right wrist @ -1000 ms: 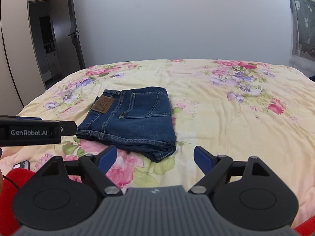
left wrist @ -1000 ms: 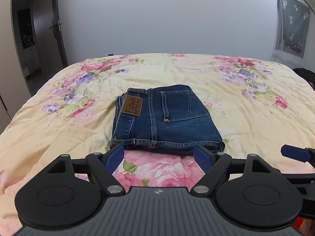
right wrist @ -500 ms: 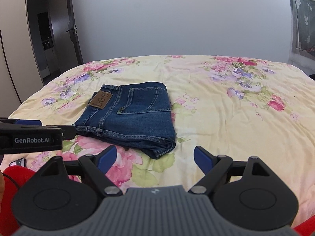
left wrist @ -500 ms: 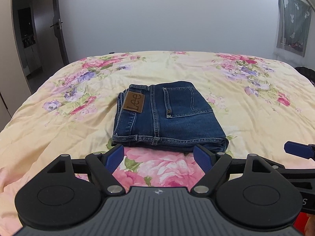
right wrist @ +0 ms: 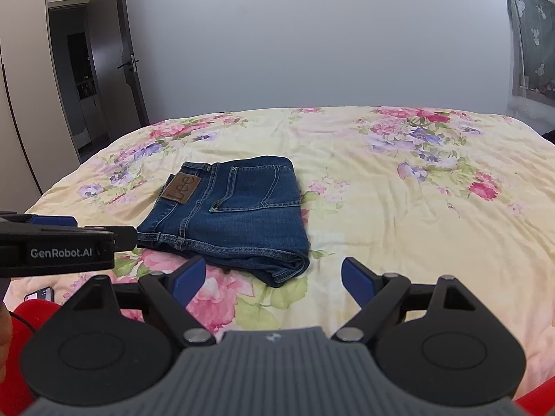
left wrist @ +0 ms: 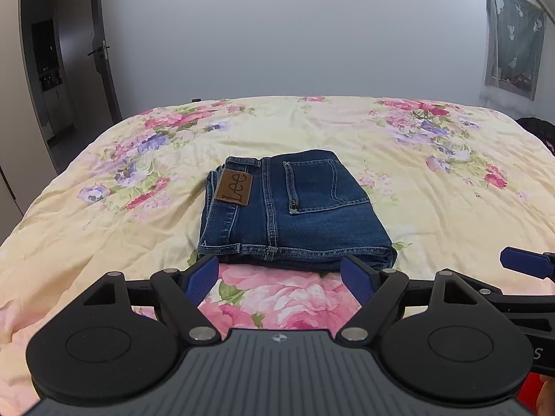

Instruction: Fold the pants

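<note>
Pants (left wrist: 295, 208) sit folded into a compact denim rectangle on the bed (left wrist: 433, 208), roughly mid-mattress on the floral cover. Brown Lee patch (left wrist: 236, 190) faces up at the near-left corner, back pocket (left wrist: 322, 187) to its right, waistband edge along the left side.

Left tongs (left wrist: 282, 275): released, blue pads spread wide, nothing between them. They hover over a big pink flower print just in front of the near folded edge; pants lie straight ahead, near but not touching as far as I can tell. Left pad (left wrist: 203, 277) lines up with the near-left corner of the fold, right pad with the near-right corner.

Right tongs (right wrist: 274, 280): also released, empty. From this view the pants (right wrist: 229, 208) lie ahead and to the left; the near-right corner of the fold sits just beyond the gap, closer to the left pad. Right pad is over bare cover.

Left tool's body with the GenRobot.AI label (right wrist: 60, 253) crosses the left edge of the right wrist view, its tip beside the near-left corner of the pants.

Dark door (right wrist: 128, 69) open at far left, curtain (left wrist: 513, 38) at far right.
</note>
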A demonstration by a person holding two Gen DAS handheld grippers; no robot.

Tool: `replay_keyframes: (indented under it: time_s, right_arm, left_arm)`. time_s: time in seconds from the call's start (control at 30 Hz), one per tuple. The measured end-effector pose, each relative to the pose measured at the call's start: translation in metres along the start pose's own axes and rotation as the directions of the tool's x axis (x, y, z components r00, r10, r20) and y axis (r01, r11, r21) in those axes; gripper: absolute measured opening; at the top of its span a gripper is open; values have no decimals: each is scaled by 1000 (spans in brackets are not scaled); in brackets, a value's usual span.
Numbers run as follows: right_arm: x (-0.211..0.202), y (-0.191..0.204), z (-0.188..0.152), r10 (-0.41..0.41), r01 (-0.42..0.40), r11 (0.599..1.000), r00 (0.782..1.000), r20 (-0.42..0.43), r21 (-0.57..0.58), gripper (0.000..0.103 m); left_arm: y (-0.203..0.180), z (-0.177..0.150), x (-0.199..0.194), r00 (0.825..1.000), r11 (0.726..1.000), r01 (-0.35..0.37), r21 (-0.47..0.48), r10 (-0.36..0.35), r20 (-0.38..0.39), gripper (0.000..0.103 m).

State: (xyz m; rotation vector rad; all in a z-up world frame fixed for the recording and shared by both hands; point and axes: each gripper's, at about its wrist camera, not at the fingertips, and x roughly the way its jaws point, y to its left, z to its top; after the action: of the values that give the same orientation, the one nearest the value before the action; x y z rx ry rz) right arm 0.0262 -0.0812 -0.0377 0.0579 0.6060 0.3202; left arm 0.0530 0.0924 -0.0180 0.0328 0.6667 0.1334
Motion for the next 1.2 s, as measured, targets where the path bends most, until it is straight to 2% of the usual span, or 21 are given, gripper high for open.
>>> replay_keyframes:
  time_s: [1.2]
  right_arm:
    - [-3, 0, 1, 8, -8, 1000, 1000, 6, 7, 82]
  left_arm:
    - [2, 2, -4, 1000, 1000, -3, 11, 3, 8, 94]
